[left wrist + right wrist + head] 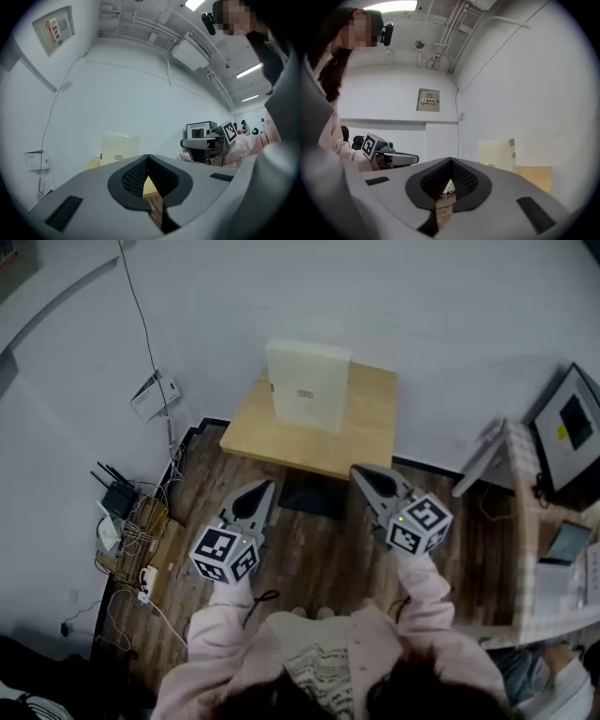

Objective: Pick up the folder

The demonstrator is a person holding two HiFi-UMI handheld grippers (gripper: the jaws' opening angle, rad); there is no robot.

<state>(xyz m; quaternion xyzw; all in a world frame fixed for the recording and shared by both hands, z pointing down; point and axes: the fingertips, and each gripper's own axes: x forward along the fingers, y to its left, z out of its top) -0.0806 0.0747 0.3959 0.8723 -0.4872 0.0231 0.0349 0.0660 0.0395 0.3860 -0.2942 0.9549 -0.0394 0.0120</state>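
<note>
a cream folder (307,381) stands upright on a wooden table (370,427); its label (306,394) is unreadable. left gripper (267,486) and right gripper (359,472), jaws together, hold nothing.

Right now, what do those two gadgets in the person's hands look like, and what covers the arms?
The left tongs and right tongs are grey, tapering to a point, with dark mesh-textured pads inside. Behind each sits a white cube printed with black square markers. The sleeves are pale pink.
</note>
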